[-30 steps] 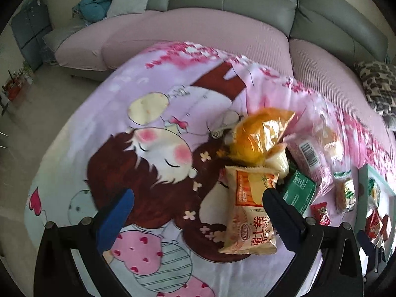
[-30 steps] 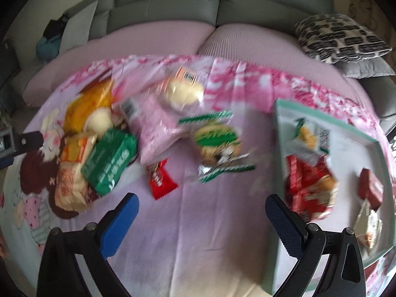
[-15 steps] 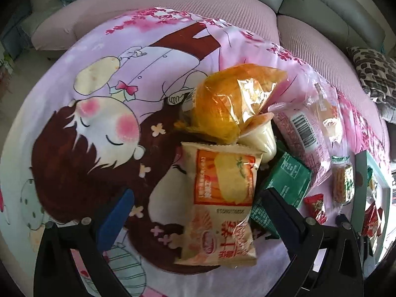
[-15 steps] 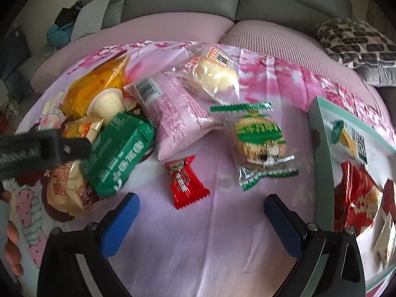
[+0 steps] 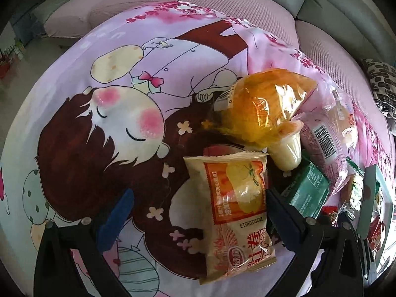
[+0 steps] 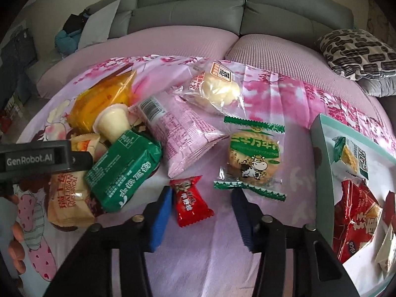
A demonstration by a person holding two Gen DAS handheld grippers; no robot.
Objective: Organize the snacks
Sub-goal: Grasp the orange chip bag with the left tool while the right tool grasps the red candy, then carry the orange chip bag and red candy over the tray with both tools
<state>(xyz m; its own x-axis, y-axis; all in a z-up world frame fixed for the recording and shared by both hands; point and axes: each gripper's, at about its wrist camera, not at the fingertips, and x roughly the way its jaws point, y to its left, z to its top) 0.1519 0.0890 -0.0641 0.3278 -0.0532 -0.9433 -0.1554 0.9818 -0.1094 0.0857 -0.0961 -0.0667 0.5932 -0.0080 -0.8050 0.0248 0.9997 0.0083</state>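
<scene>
Snacks lie in a pile on a pink cartoon cloth (image 5: 123, 113). My left gripper (image 5: 198, 198) is open, its fingers either side of a beige and orange Swiss-roll packet (image 5: 235, 210), which also shows in the right wrist view (image 6: 66, 205). Behind it lie an orange bag (image 5: 267, 104), a jelly cup (image 5: 287, 151) and a green packet (image 5: 307, 193). My right gripper (image 6: 201, 195) is open, narrower than before, around a small red candy (image 6: 190, 203). A green packet (image 6: 123, 170), a pink packet (image 6: 175, 128), a bun (image 6: 217, 89) and a green cookie pack (image 6: 255, 158) lie around it.
A teal-rimmed white tray (image 6: 321, 163) at the right holds a red bag (image 6: 356, 215) and other small packets. A grey sofa (image 6: 222, 7) with a patterned cushion (image 6: 356, 49) stands behind. The left gripper's body (image 6: 37, 158) reaches in at the left.
The left gripper moved forward and down over the Swiss-roll packet. The right gripper swung left from the tray to the red candy and its fingers narrowed around it.
</scene>
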